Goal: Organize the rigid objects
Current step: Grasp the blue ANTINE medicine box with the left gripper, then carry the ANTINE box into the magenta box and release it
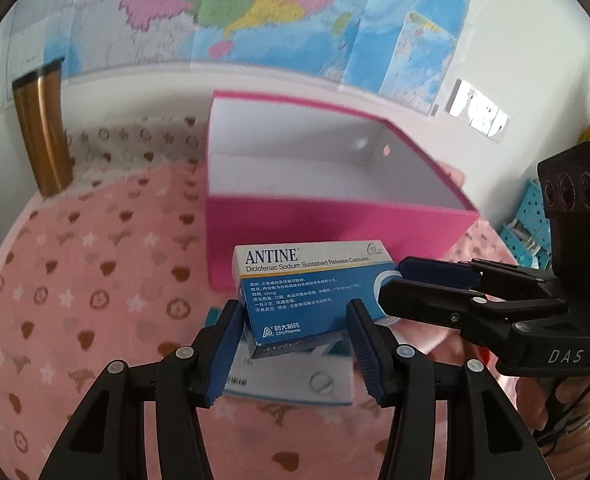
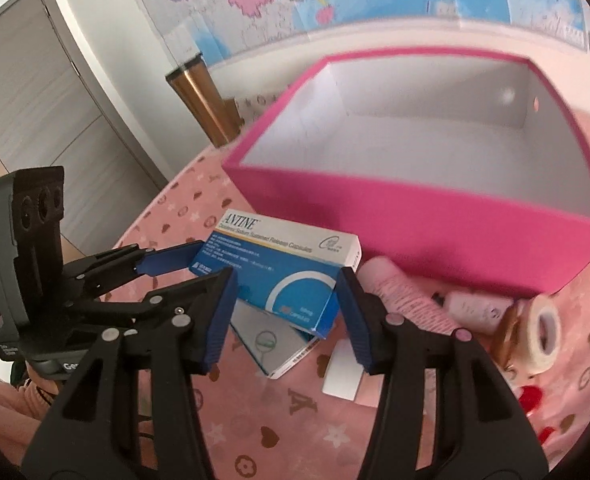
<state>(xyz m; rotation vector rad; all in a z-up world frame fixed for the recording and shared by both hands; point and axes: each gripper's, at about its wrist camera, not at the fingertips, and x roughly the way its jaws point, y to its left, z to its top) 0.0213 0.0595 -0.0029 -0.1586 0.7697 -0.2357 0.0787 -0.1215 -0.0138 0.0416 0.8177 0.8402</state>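
Holding one medicine box point(image 1: 315, 284) between them, both grippers grip it from opposite sides above the pink patterned cloth point(image 1: 75, 280) that covers the desk. The left gripper point(image 1: 295, 340) has its jaws set narrow, pads against the two long sides of the blue-and-white box at its near end. The right gripper point(image 2: 287, 304) does likewise at the other end; in the left wrist view it reaches in from the right, its pads closed over the box's far corner.

The box is tilted, label face up, and sits just in front of the pink storage box point(image 2: 435, 232). That storage box is open at the top, white inside, with nothing visible in it.

Under the held box lies a second, flat white box point(image 2: 271, 344), resting on the cloth. Beside it is a small white card point(image 2: 343, 376).

To the right of the right gripper, near the storage box's front wall, lie a pink ribbed roll point(image 2: 399, 296), a pale small bottle point(image 2: 475, 308) on its side, and a roll of white tape point(image 2: 543, 332). A red item at the frame edge is too blurred to identify.

A brown metal cup point(image 1: 41, 128) stands at the far left of the desk. A coloured map point(image 1: 255, 8) hangs on the wall behind.
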